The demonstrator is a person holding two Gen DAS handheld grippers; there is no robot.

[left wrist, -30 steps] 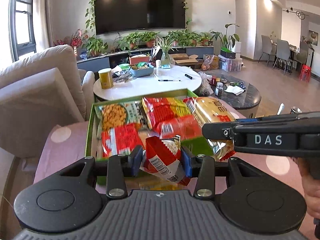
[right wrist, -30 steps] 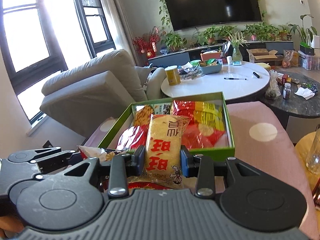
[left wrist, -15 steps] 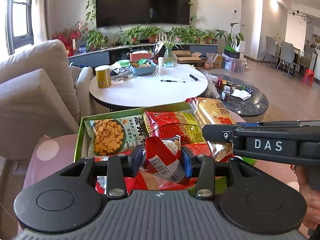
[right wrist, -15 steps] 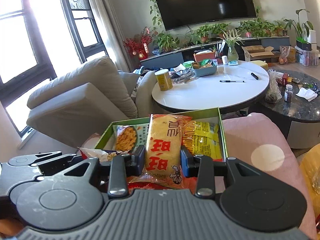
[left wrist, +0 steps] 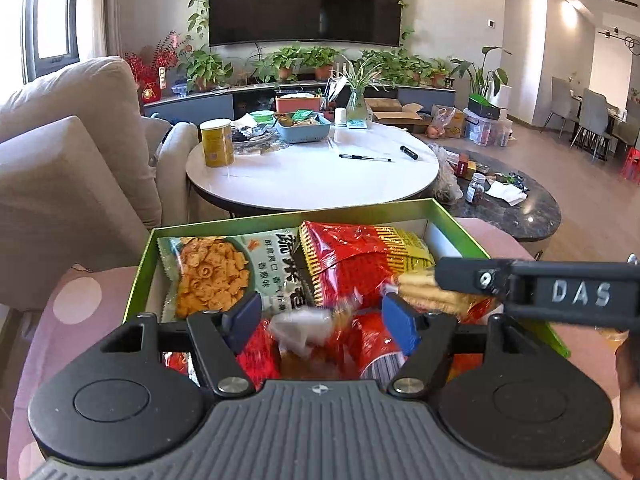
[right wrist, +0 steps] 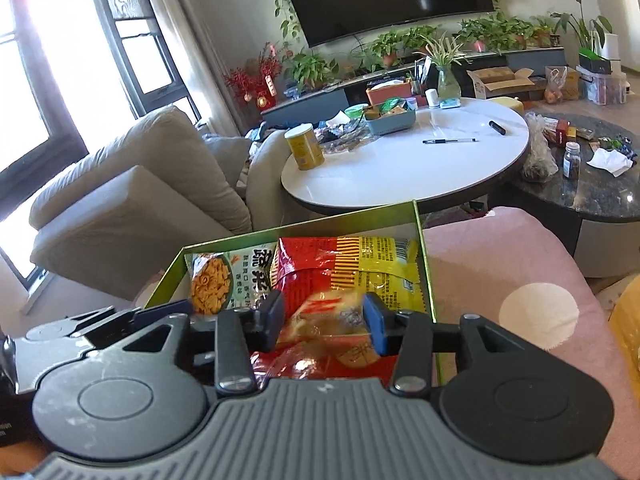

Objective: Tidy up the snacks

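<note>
At the near edge of the green box (left wrist: 224, 226), both tongs hang over the snacks inside. Left tongs (left wrist: 320, 320): jaws have just been opening and now stand apart; the small red packet (left wrist: 304, 330), blurred, sits between the blue pads with a gap on each side, not pressed. Right tongs (right wrist: 323, 320): jaws likewise have just been opening; the yellow rice-cracker pack (right wrist: 326, 320), also blurred, lies between the pads, free of them, on top of the red bags below. In the left view the right tongs' dark finger reaches in from the right, above the near right part of the box.

Box contents, further in: a green bag of orange ring snacks (left wrist: 224, 276) at the far left, a red-and-yellow bag (left wrist: 360, 264) at the far right. The box rests on a pink cushion with pale dots (right wrist: 520, 280).

Beyond the box: a round white tabletop (left wrist: 312, 176) carrying a yellow can (left wrist: 217, 142), a blue basket (left wrist: 302, 128) and a pen (left wrist: 365, 157). A beige sofa (right wrist: 140, 200) stands to the left, a dark marble table (right wrist: 592, 184) to the right, and a wall television (left wrist: 304, 0) farthest back.
</note>
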